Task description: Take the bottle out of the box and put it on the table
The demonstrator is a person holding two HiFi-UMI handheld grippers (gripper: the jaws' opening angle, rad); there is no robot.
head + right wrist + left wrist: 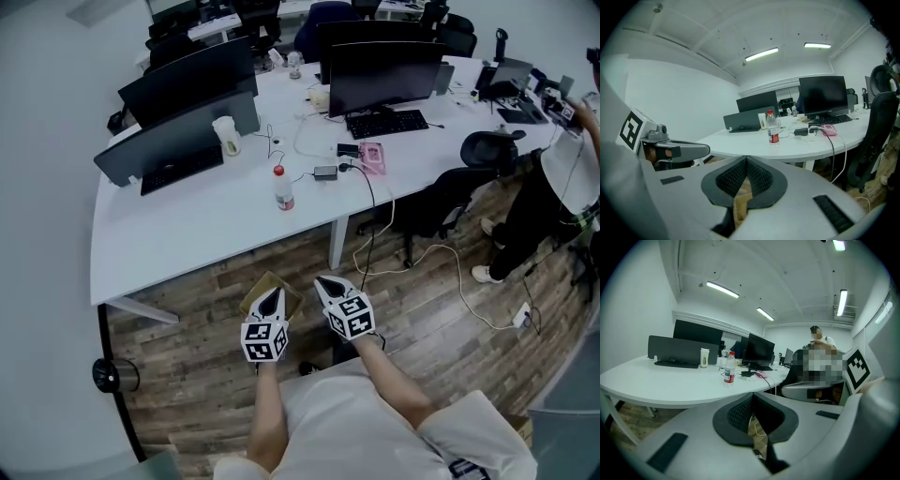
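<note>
Right claw [323, 284] shut, plank floor [192, 333], white table [187, 230]

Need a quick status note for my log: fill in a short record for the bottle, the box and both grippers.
bottle: upright on the table, red cap
box: on the floor in front of the table, below the grippers
left gripper: jaws together, holds nothing
right gripper: jaws together, holds nothing
task state: bottle out of the box and standing on the table
</note>
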